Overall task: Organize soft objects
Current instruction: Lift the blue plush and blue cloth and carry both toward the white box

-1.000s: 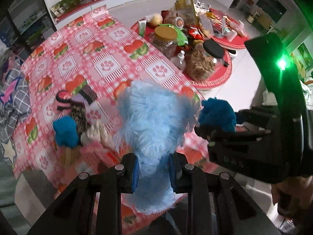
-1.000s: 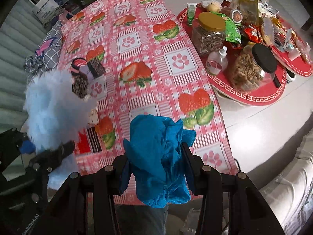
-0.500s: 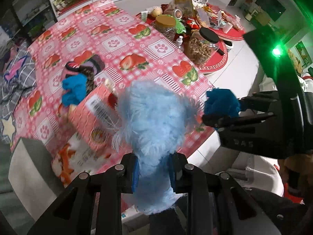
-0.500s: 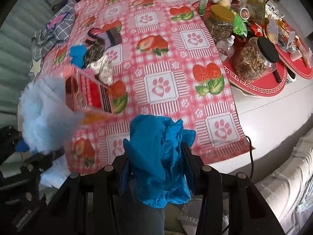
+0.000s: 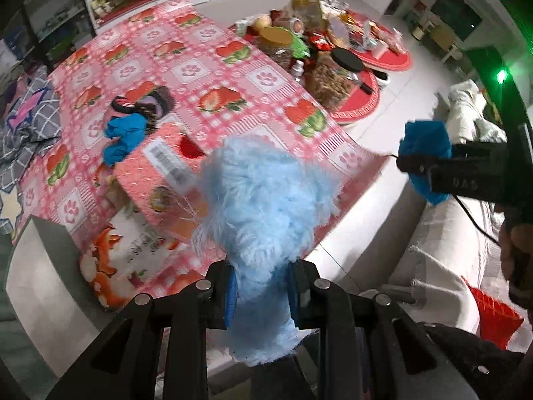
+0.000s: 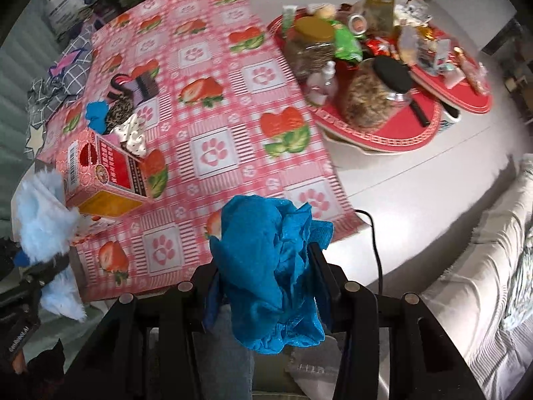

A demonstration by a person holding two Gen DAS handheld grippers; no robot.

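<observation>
Fluffy blue item (image 5: 263, 206) pinched in left tool (image 5: 263, 295); teal cloth (image 6: 266, 273) in right tool (image 6: 266, 286); lower ends hidden.

Pink strawberry-print tablecloth (image 6: 213, 106) over white table (image 6: 409, 200); pale sofa (image 6: 493, 266) alongside

Even indoor light is falling from above, leaving the white tabletop (image 6: 399, 200) ahead and to the right of the right claw glaring pale. A green lamp (image 5: 500, 76) is glowing far to the upper right of the left claw, tinting that dark corner green. Both views are bending strongly at the rims, and black vignettes are closing the corners. The jars (image 6: 369, 100) beyond the right claw are smearing with motion blur, and the barcoded pink box (image 5: 160, 173) just left of the left claw is blurring too.
</observation>
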